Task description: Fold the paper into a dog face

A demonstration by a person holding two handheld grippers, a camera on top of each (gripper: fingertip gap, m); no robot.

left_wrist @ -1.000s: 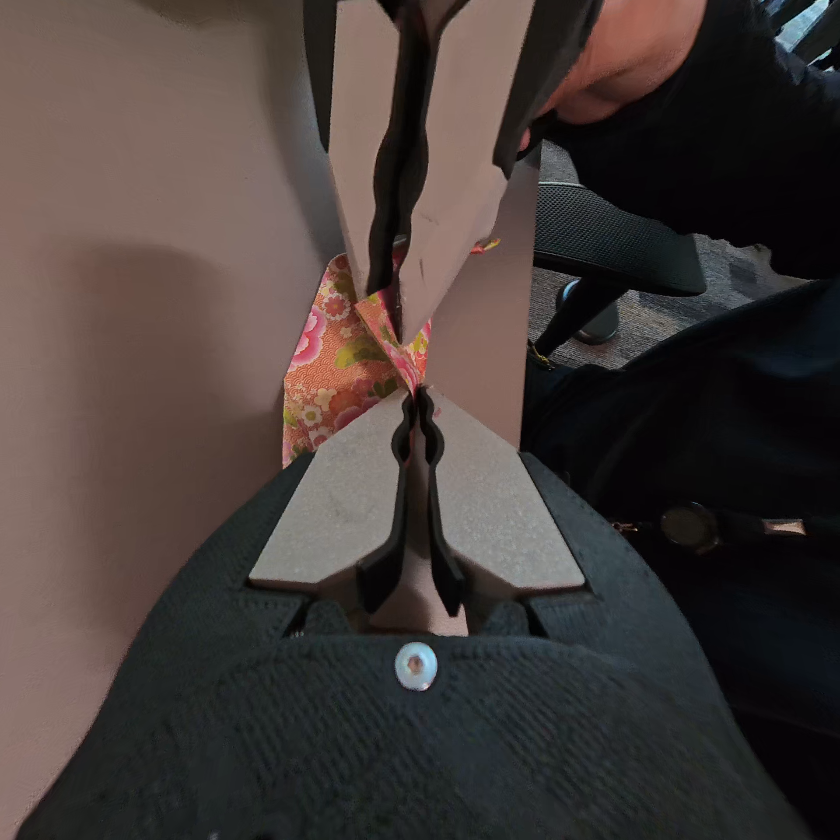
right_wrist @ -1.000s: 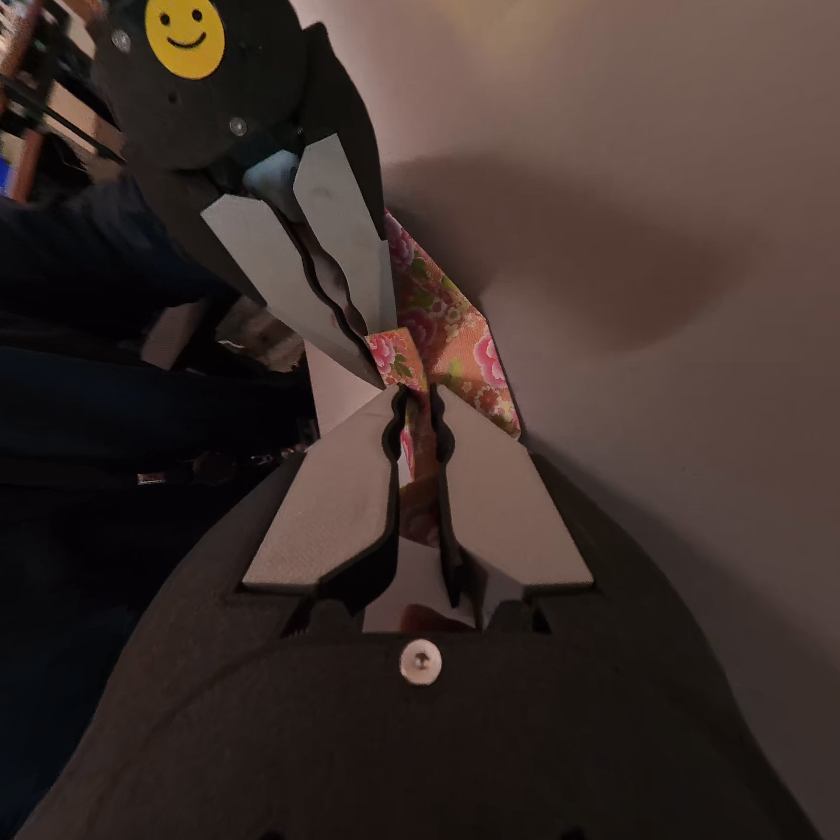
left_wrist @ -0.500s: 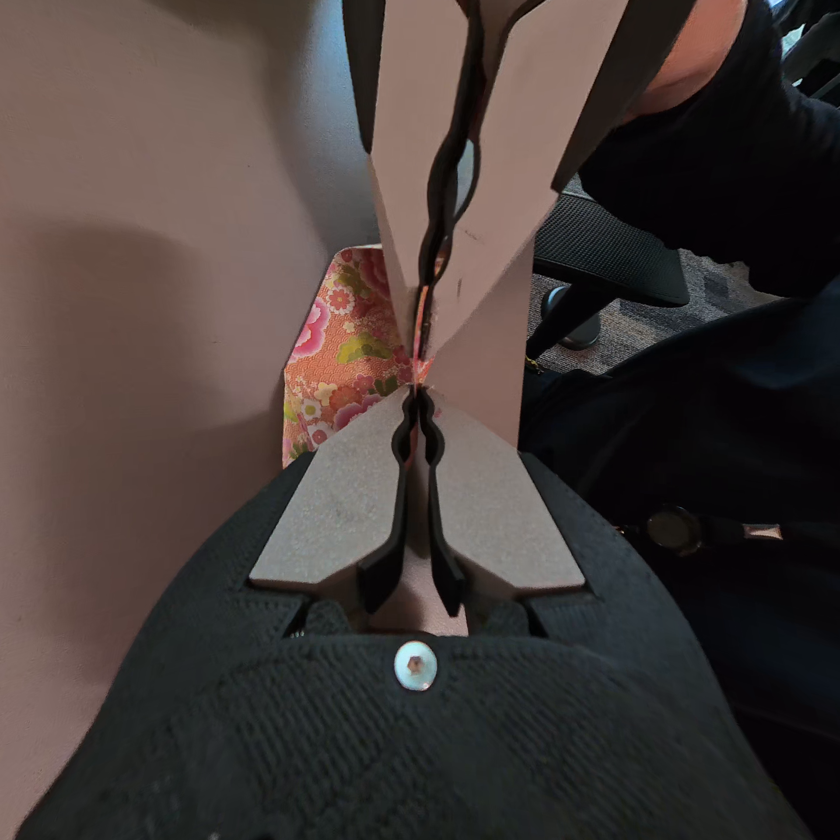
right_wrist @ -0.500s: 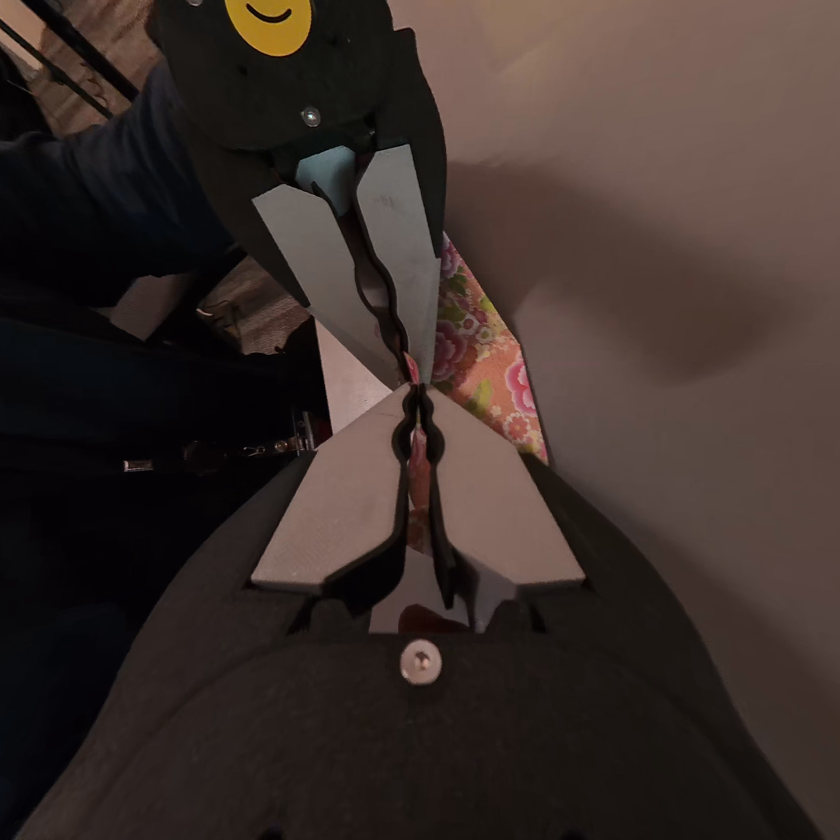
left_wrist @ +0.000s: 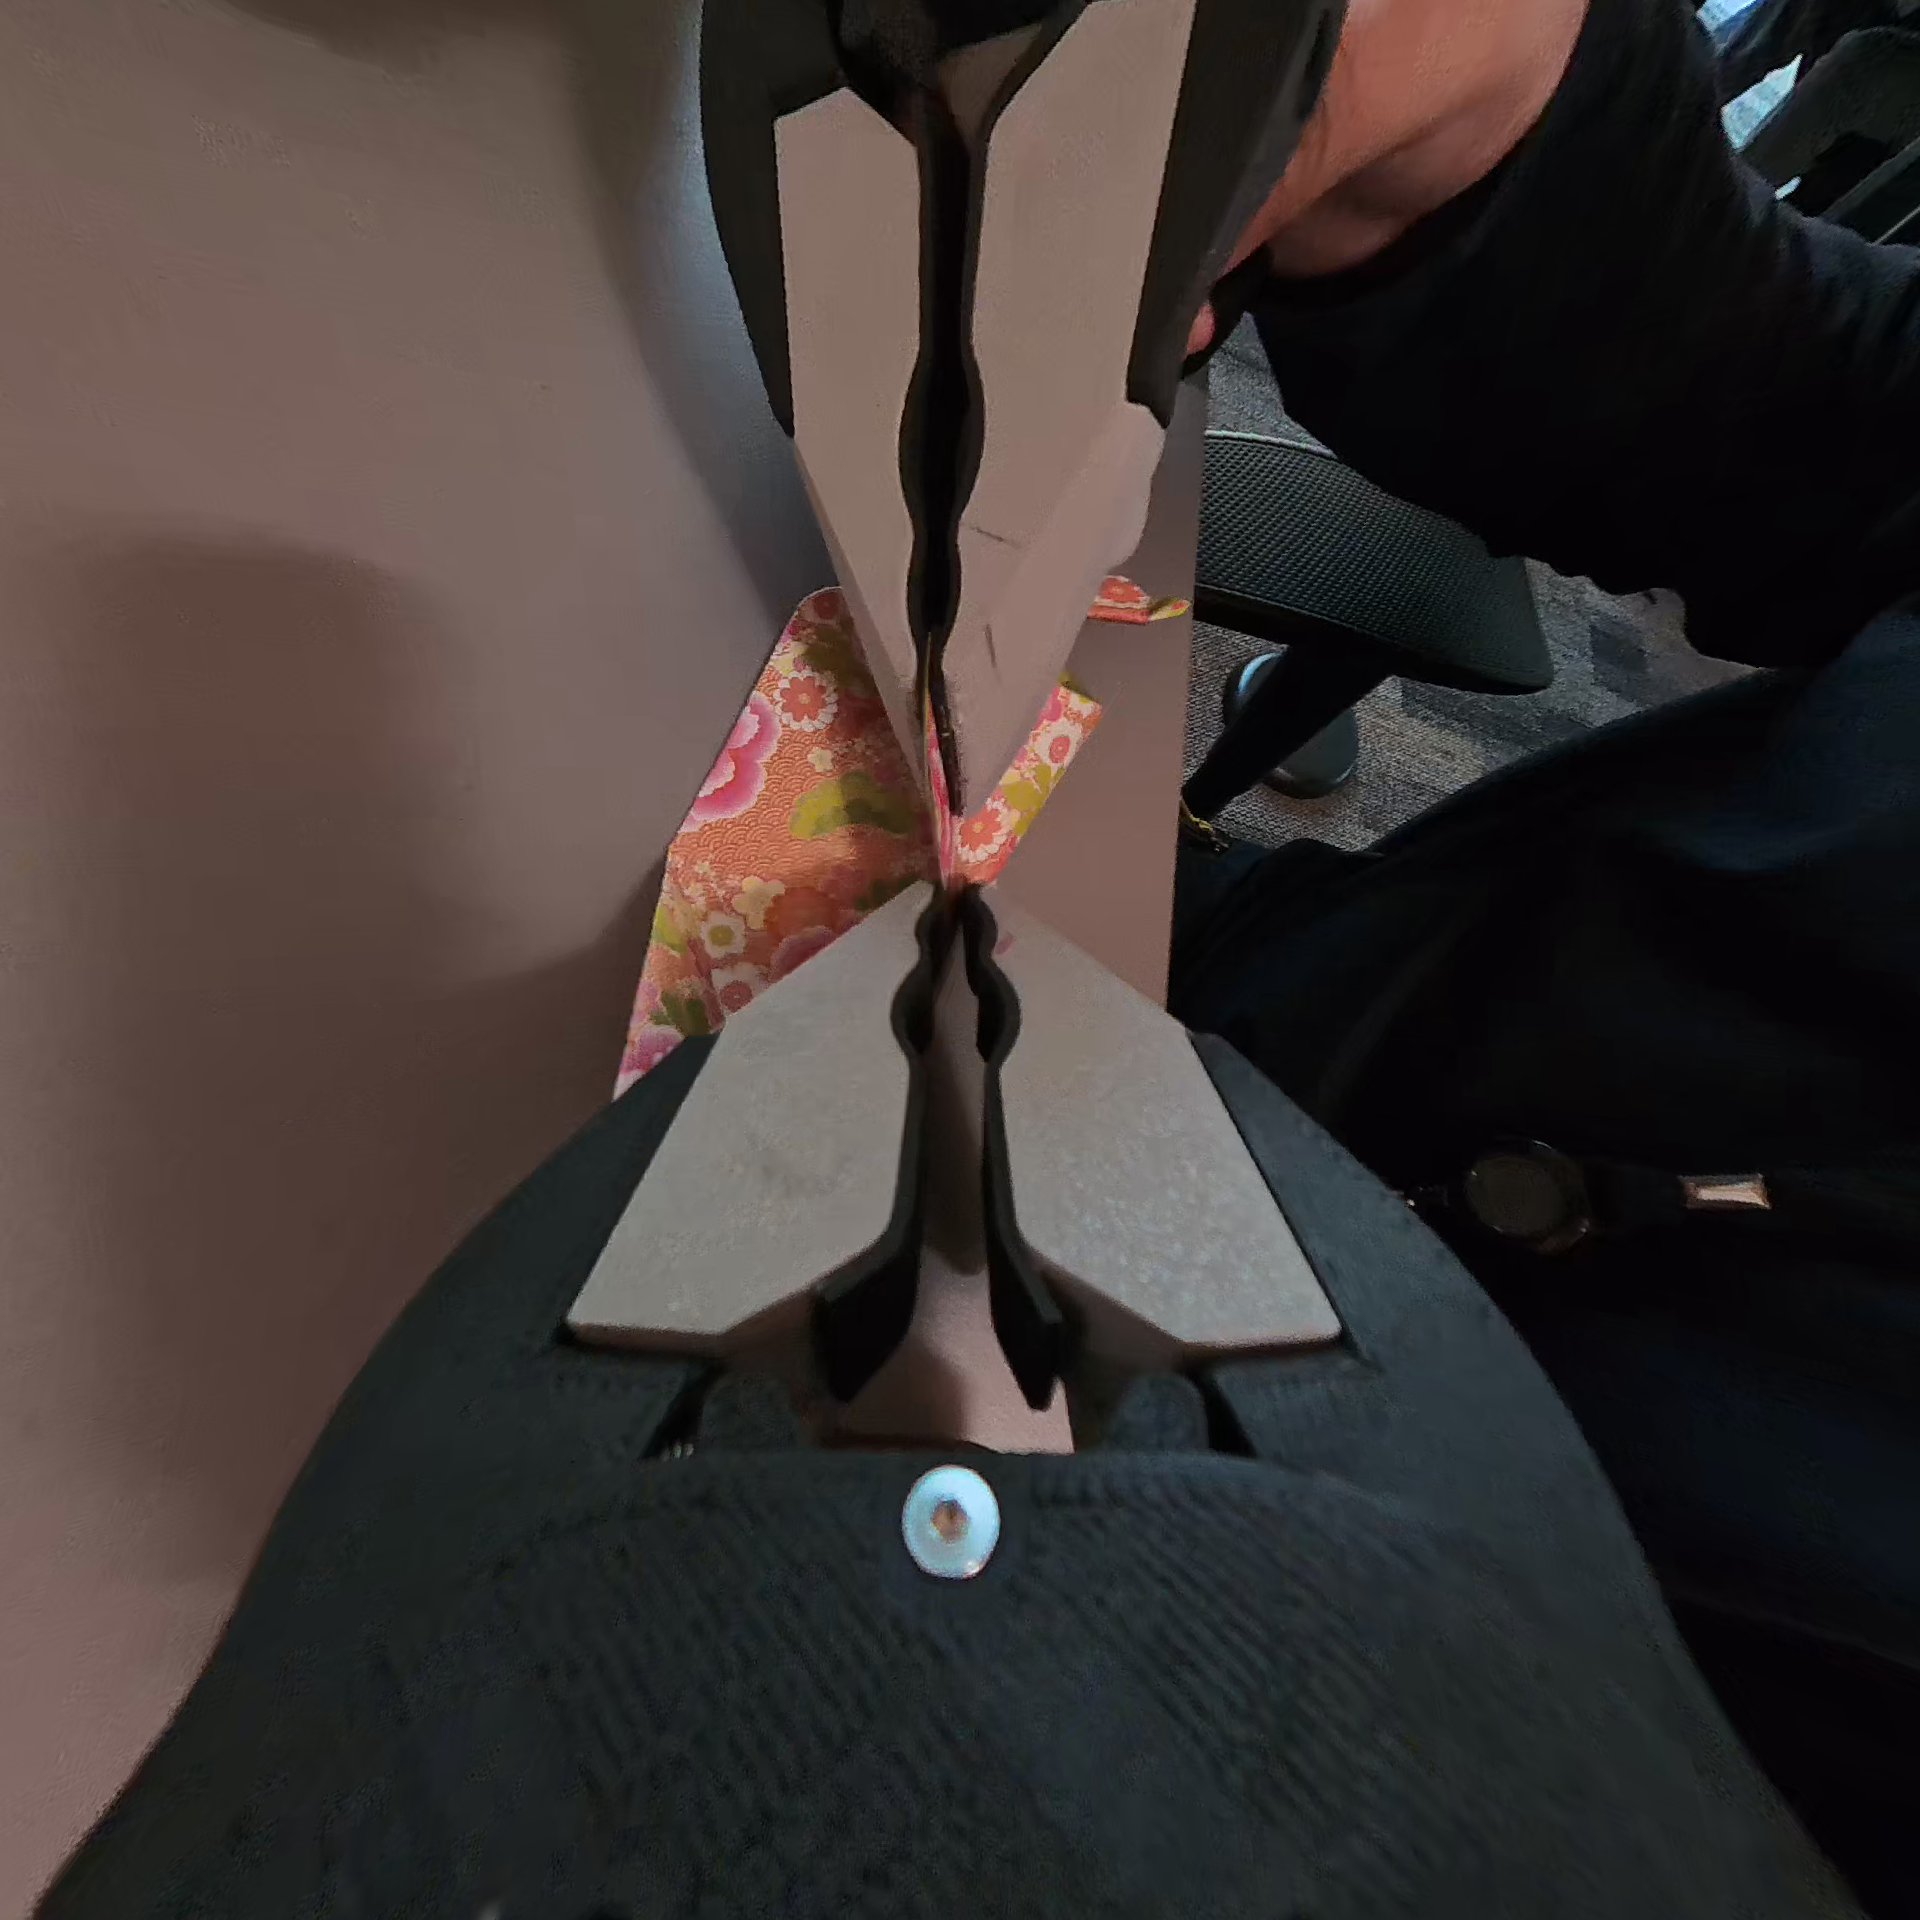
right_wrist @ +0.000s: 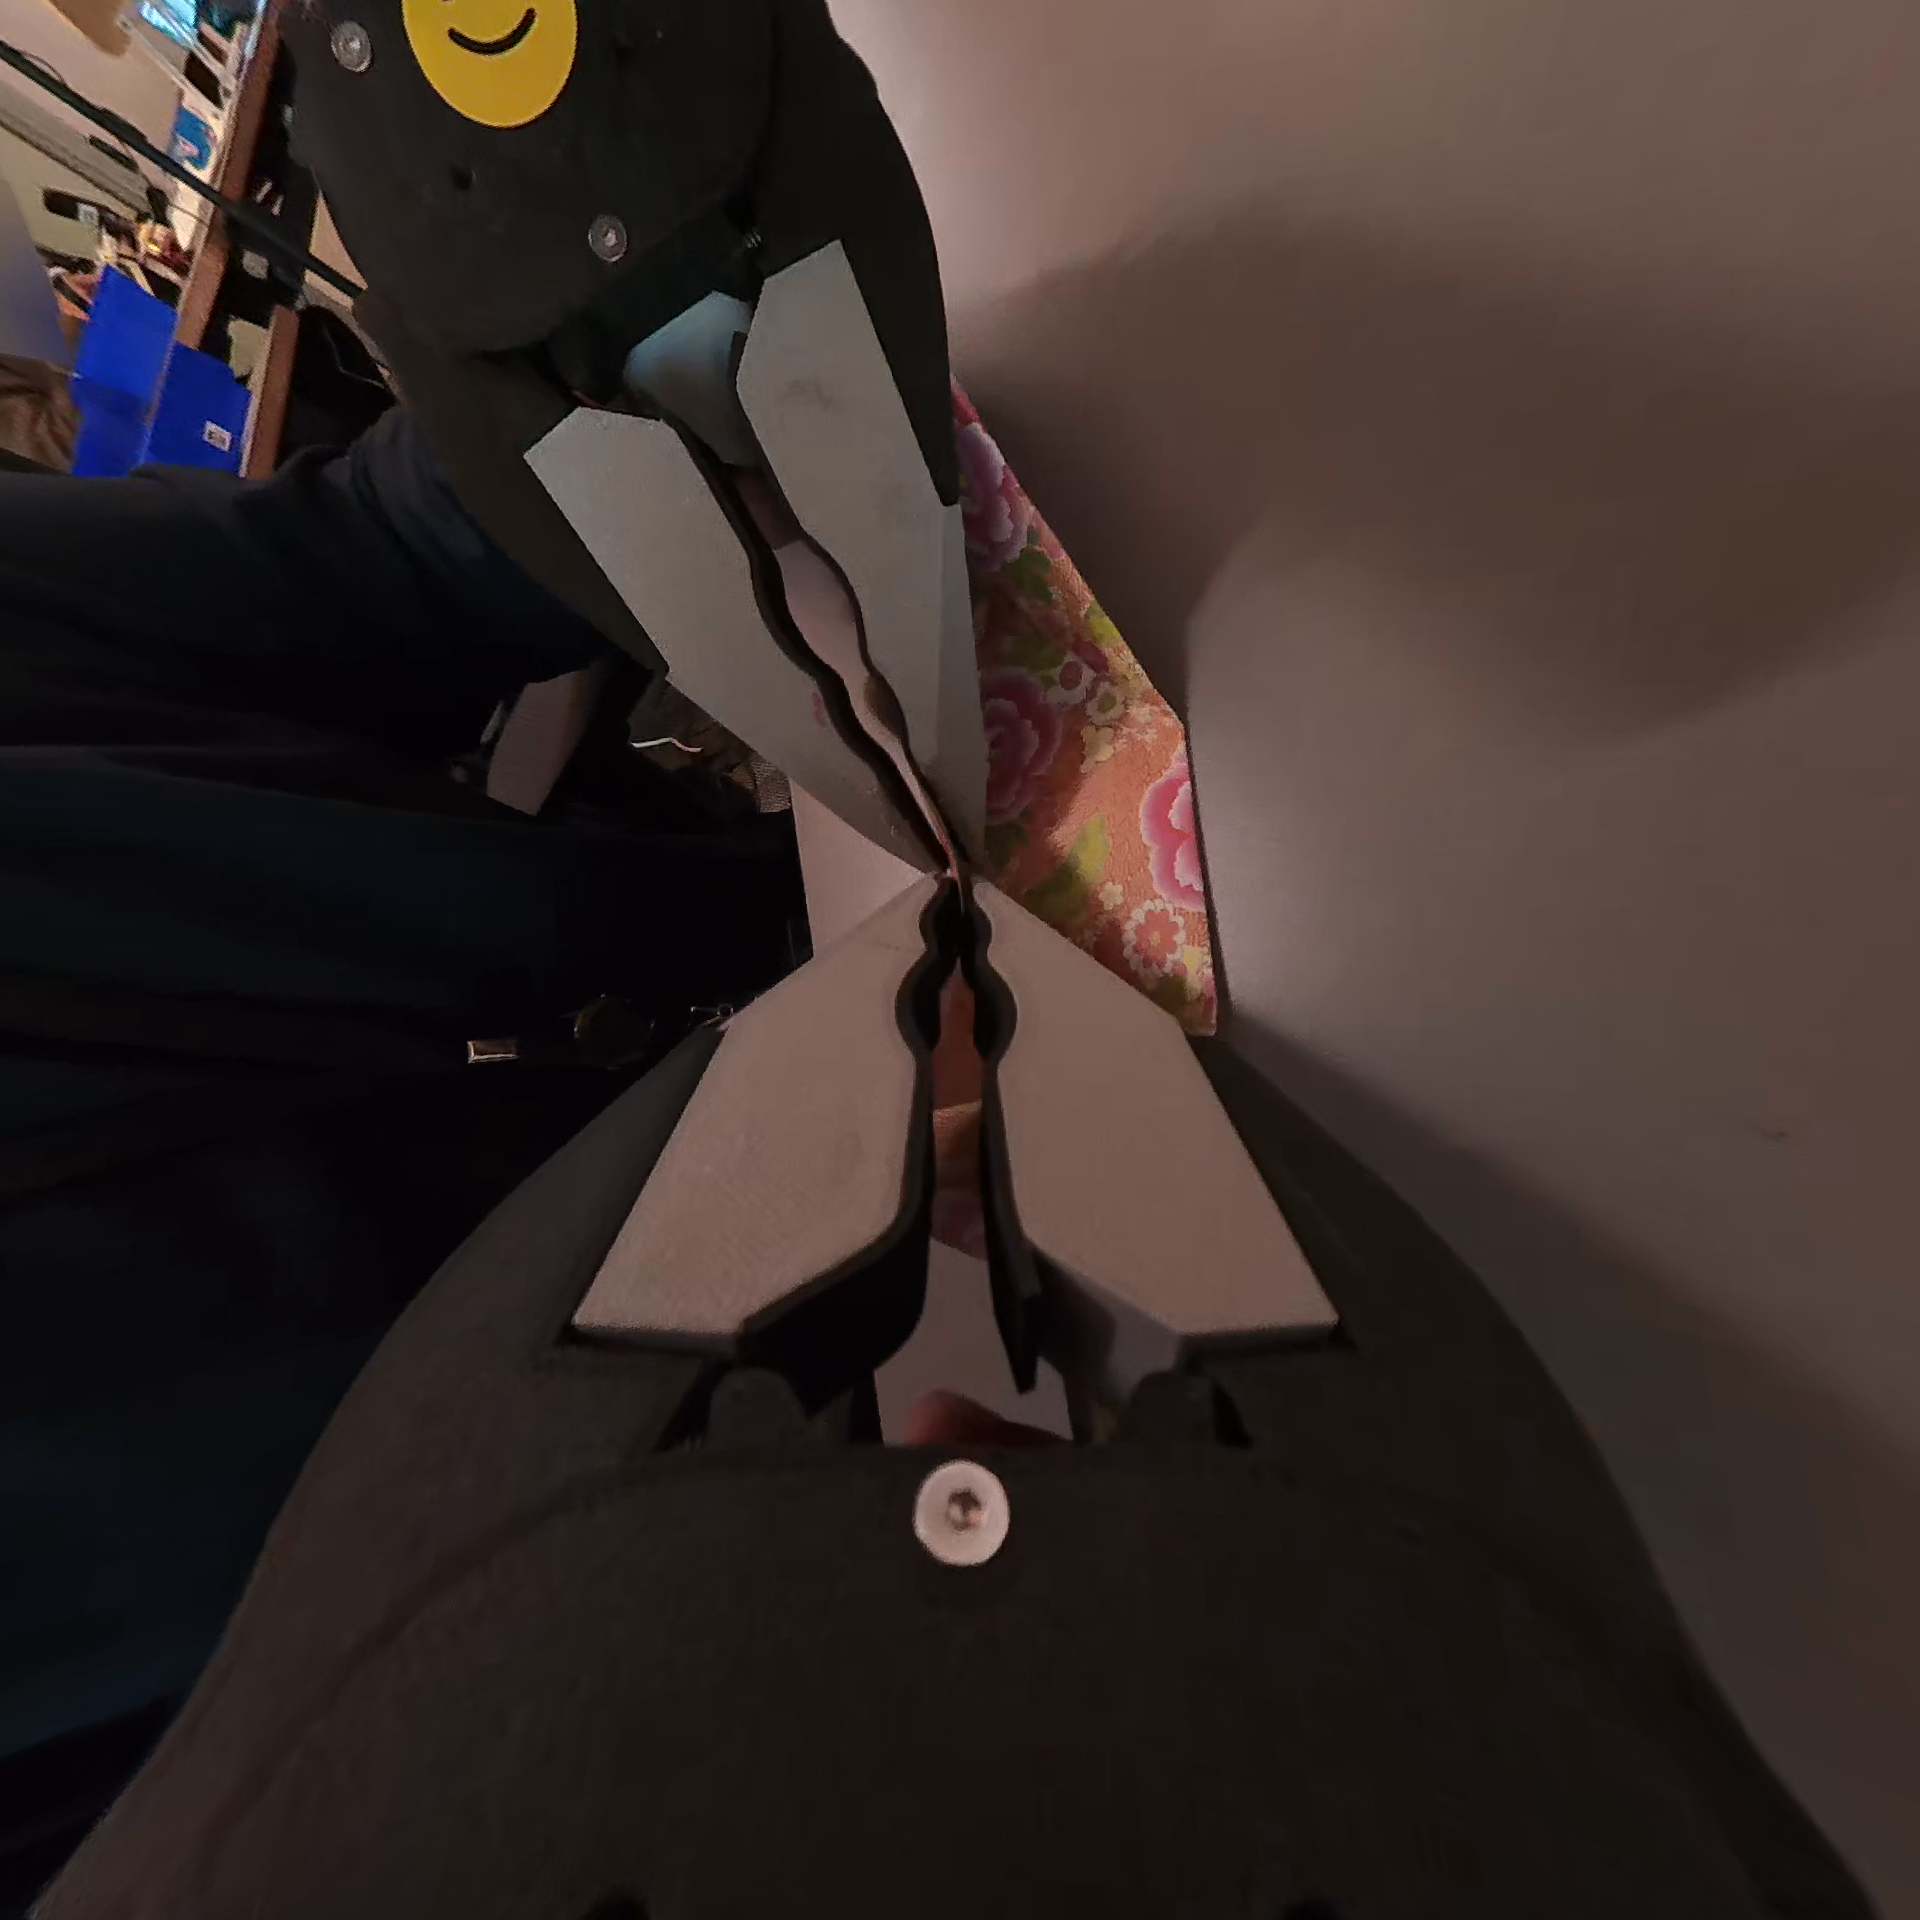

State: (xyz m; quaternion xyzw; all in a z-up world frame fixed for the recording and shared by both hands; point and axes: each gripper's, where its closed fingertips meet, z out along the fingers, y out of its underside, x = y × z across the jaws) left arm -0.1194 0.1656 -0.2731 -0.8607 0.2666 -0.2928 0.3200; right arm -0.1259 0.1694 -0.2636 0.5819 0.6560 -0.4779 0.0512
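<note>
Paper (left_wrist: 800,821), floral-patterned and partly folded, is lying at the edge of the table (left_wrist: 312,623), with a small flap standing up between two opposed tongs. Left tongs (left_wrist: 951,894) are clenching that flap at their tips. Right tongs (right_wrist: 951,894) are clenching the same flap, tip to tip with the left ones. In both views the flap's crease is running along the line of the closed tips, with the main sheet lying on the table side of both tongs. Judgement: neither is nearer; the next crease likely depends on keeping the tips aligned.
</note>
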